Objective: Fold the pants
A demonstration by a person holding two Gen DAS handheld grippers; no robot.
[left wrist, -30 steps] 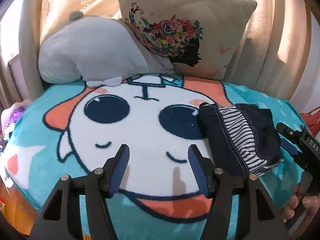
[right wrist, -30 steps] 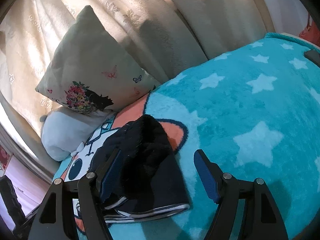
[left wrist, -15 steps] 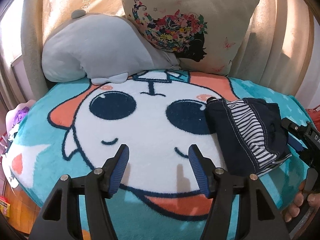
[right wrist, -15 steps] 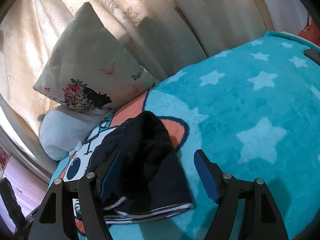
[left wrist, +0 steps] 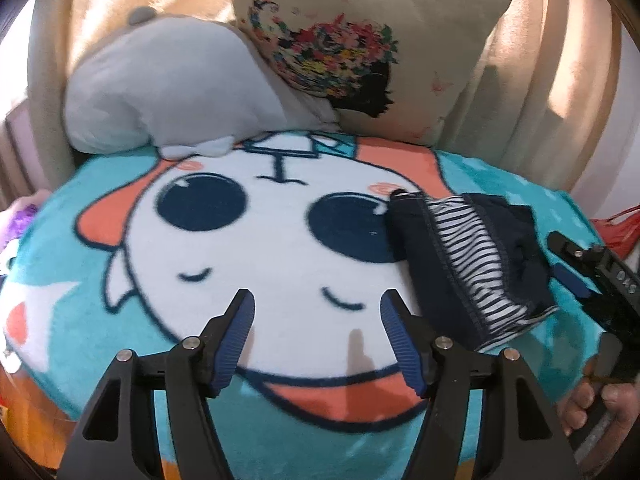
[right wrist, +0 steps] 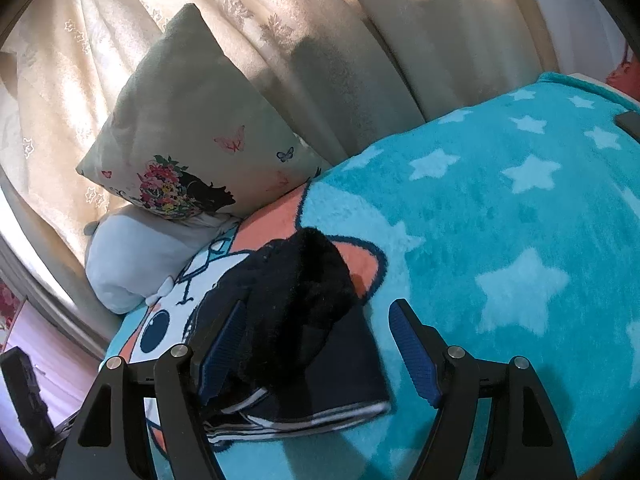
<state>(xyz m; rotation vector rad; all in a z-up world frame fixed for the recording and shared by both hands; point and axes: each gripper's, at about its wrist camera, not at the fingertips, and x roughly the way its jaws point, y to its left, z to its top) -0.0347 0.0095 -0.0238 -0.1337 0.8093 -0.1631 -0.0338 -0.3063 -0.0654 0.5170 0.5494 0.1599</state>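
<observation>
Teal blanket (left wrist: pixel 100 280) carries folded pants (left wrist: pixel 460 264) at right; left gripper (left wrist: pixel 318 336) and right gripper (right wrist: pixel 316 346) gape wide, holding nothing.

Soft cloth everywhere

Fleecy matt blanket (left wrist: pixel 120 280); dark cloth pants (left wrist: pixel 460 264) with striped knit lining; ribbed blue pads (left wrist: pixel 236 336) on matt black plastic.

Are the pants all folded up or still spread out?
Folded up. The pants lie as a small, layered bundle on the blanket, striped lining showing, no legs stretched out.
</observation>
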